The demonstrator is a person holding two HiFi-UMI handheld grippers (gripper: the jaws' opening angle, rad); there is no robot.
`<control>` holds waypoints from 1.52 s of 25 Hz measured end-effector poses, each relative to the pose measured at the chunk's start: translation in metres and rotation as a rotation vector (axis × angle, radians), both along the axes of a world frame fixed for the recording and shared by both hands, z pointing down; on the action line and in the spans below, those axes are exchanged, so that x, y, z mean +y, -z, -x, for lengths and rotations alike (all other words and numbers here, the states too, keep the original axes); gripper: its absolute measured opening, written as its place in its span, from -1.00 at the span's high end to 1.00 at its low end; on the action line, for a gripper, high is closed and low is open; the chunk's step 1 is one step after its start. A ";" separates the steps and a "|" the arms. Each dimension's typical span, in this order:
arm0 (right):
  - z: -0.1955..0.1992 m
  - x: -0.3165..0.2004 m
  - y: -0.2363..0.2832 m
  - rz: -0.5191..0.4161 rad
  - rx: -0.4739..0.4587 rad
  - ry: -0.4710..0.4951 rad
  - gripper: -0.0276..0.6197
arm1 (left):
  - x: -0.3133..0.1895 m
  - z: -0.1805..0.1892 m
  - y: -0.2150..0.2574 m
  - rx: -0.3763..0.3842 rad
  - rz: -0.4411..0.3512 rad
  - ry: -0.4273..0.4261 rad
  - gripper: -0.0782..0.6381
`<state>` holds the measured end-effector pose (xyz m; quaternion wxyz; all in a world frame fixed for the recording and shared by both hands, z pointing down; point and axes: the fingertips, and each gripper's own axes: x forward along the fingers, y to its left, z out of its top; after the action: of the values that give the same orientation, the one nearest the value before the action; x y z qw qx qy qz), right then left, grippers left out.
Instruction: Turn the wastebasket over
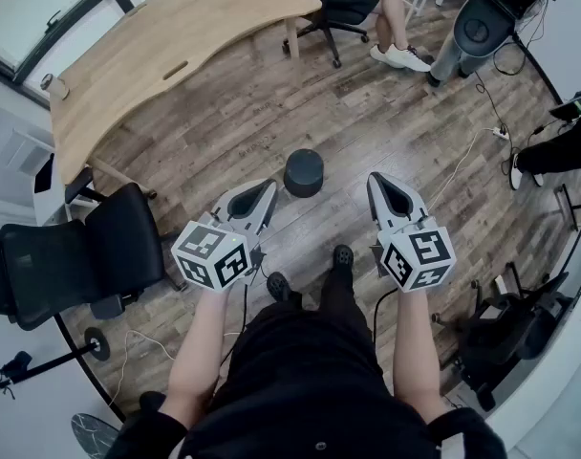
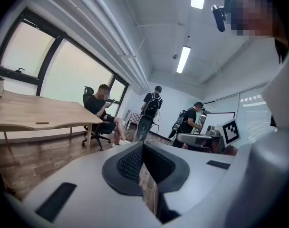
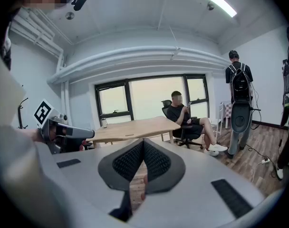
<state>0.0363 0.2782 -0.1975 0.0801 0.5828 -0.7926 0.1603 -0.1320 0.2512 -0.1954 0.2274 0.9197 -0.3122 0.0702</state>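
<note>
The wastebasket (image 1: 304,172) stands on end on the floor (image 1: 367,122), ahead of and between both tools. The left tool (image 1: 255,204) lies nearer than the right tool (image 1: 394,197). Both are closed and empty.

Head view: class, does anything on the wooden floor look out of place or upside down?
The dark round wastebasket stands alone on the open plank floor, away from the pale wooden desk. Its upper face looks closed and flat, not an open mouth, so it seems upside down.
</note>
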 end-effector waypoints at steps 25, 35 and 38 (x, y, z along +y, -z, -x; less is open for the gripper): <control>0.005 -0.019 -0.048 0.076 -0.062 0.101 0.82 | -0.009 -0.005 -0.052 -0.013 0.097 0.092 0.74; -0.048 -0.138 -0.155 0.210 -0.110 0.324 0.82 | -0.094 -0.070 -0.130 -0.054 0.226 0.293 0.74; -0.055 -0.156 -0.186 0.256 -0.112 0.364 0.82 | -0.114 -0.083 -0.156 -0.080 0.272 0.334 0.74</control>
<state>0.0909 0.1219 -0.0115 0.1372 0.4052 -0.8612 0.2746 -0.0486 0.1372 -0.0390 0.3455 0.8125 -0.4565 0.1095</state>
